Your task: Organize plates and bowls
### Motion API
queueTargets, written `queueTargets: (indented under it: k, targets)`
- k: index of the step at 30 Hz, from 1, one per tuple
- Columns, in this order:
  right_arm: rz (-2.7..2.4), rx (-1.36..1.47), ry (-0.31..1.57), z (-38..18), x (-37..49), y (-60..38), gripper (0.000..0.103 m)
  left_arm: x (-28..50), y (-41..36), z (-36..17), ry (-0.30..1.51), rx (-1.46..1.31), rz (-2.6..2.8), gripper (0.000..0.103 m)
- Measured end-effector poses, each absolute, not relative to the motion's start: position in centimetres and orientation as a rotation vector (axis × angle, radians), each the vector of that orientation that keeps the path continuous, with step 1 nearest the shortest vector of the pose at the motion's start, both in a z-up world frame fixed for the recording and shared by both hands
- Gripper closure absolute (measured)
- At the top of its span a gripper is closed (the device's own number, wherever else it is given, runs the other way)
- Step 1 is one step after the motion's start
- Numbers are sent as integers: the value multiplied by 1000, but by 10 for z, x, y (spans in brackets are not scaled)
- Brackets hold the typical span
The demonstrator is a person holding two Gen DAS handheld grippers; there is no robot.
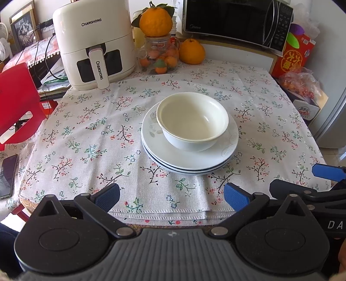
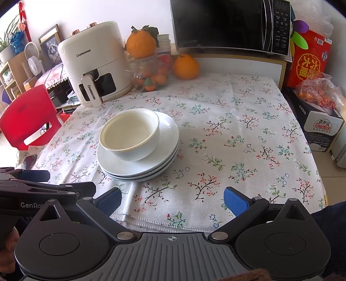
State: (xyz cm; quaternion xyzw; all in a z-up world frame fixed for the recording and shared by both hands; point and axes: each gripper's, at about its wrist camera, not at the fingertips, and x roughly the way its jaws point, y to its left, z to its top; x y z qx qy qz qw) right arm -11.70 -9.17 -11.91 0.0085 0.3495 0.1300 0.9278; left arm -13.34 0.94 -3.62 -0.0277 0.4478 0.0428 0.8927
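A white bowl sits upright on a stack of white plates in the middle of the floral tablecloth. The same bowl and plates show left of centre in the right wrist view. My left gripper is open and empty, held over the table's near edge in front of the stack. My right gripper is open and empty, near the front edge, to the right of the stack. Each gripper shows at the edge of the other's view.
A white air fryer stands at the back left. A glass jar of oranges, a loose orange and a microwave line the back. A red chair is at the left, boxes at the right.
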Motion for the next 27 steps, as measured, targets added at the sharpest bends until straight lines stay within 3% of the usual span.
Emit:
queueTargets:
  k: [27]
  targets:
    - [264, 34, 721, -119, -116, -93, 2, -132, 9, -35, 926, -48, 86, 1]
